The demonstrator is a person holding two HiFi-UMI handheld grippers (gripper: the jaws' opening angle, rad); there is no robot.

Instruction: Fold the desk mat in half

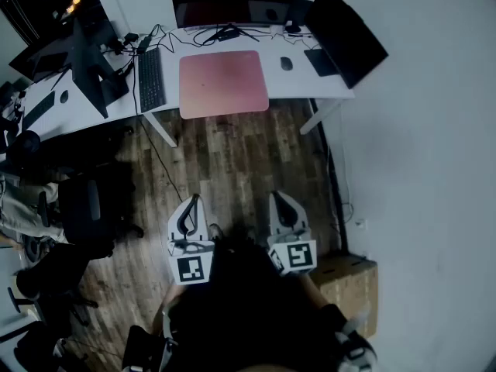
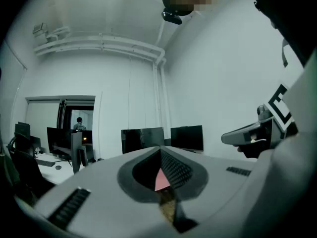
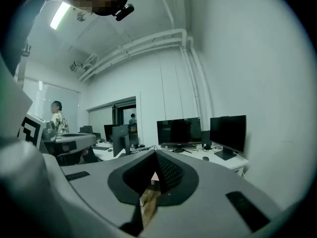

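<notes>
A pink desk mat (image 1: 223, 83) lies flat on the white desk (image 1: 296, 84) at the far side of the room, its front edge at the desk's edge. Both grippers hang well short of it, over the wood floor in front of the person's body. My left gripper (image 1: 194, 199) is shut and empty. The right gripper (image 1: 273, 197) is likewise shut with nothing in it. Through the notch between the left gripper's closed jaws a sliver of the pink mat (image 2: 162, 180) shows. The right gripper view looks across at the desk and monitors from a distance.
On the desk stand a monitor (image 1: 232, 0) behind the mat, a second screen (image 1: 346, 25) at right, a keyboard (image 1: 150, 79) left of the mat and a mouse (image 1: 286, 63) right of it. An office chair (image 1: 87, 208) stands at left, a cardboard box (image 1: 349, 281) at right.
</notes>
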